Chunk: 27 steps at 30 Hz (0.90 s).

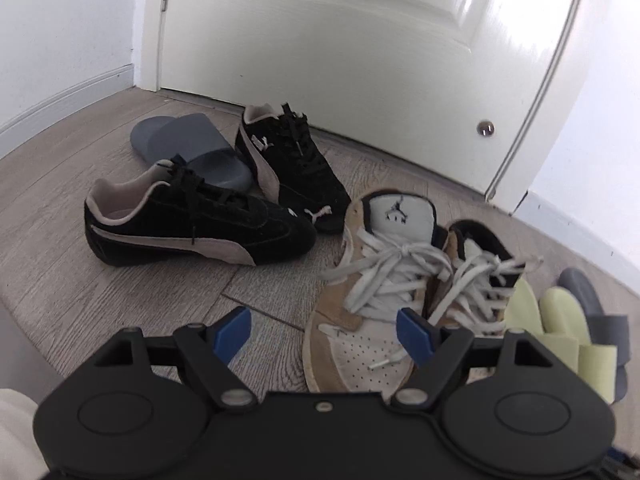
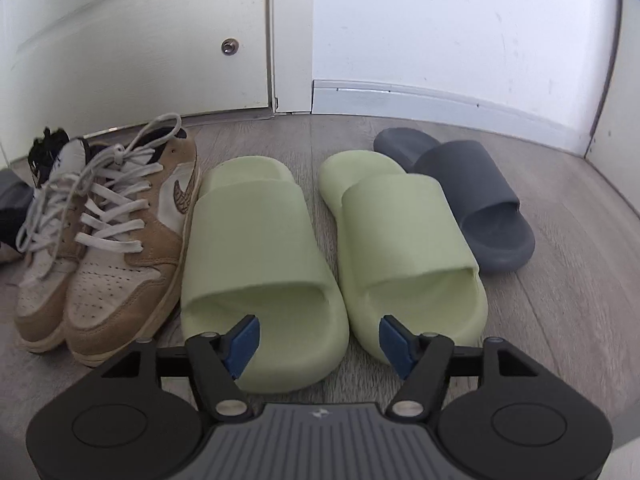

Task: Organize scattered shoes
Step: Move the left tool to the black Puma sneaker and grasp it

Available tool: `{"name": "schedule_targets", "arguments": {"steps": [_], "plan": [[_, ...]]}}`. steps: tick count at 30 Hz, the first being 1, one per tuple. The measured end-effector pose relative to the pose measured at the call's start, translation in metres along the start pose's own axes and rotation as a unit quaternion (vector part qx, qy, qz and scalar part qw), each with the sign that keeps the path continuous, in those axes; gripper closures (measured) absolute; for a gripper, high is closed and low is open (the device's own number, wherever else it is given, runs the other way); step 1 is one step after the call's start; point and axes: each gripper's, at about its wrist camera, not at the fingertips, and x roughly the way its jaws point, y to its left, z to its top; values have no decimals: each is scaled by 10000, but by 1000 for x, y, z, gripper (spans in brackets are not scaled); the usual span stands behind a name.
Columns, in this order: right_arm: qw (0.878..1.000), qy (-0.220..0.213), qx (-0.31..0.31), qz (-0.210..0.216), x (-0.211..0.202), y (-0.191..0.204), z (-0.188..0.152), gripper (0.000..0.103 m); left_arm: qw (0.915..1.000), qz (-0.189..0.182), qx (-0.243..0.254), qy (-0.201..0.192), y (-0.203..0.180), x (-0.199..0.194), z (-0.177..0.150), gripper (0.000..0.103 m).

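In the left wrist view, two black suede sneakers lie apart on the wood floor, one (image 1: 192, 220) on its side at left, the other (image 1: 296, 164) angled toward the door. A grey slide (image 1: 188, 148) lies behind them. A tan-and-white sneaker pair (image 1: 384, 292) stands side by side at right. My left gripper (image 1: 326, 330) is open and empty, low over the floor beside that pair. In the right wrist view, the tan pair (image 2: 108, 240), two pale green slides (image 2: 256, 256) (image 2: 408, 256) and a second grey slide (image 2: 472, 200) stand in a row. My right gripper (image 2: 318, 340) is open and empty before the green slides.
A white door (image 1: 340, 48) and baseboard (image 2: 440, 100) close off the far side. A white wall (image 2: 616, 80) stands at the right. A pale cloth edge (image 1: 16, 432) shows at the lower left.
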Motion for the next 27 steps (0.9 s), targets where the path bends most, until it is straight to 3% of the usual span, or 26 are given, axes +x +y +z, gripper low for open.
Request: {"name": "schedule_targets", "arguments": {"steps": [5, 9, 12, 17, 21, 27], "plan": [[9811, 241, 1601, 1060, -16, -30, -11, 21, 9985, 497, -190, -103, 49, 10, 44, 18], [9827, 246, 1520, 1026, -13, -21, -12, 21, 9942, 1020, -353, 18, 95, 48, 69, 18], [9842, 285, 1403, 1041, -11, -15, -14, 21, 9885, 1514, -43, 20, 104, 67, 75, 19], [9871, 344, 1224, 972, -3, -9, -16, 21, 9970, 554, 168, 512, 110, 83, 76, 19], [9855, 435, 1295, 1006, 4, -9, -15, 21, 9923, 1014, 429, 574, 105, 94, 74, 19], [9858, 424, 1233, 1058, 0, -8, -17, 21, 9944, 528, 375, 838, 115, 113, 79, 19]]}}
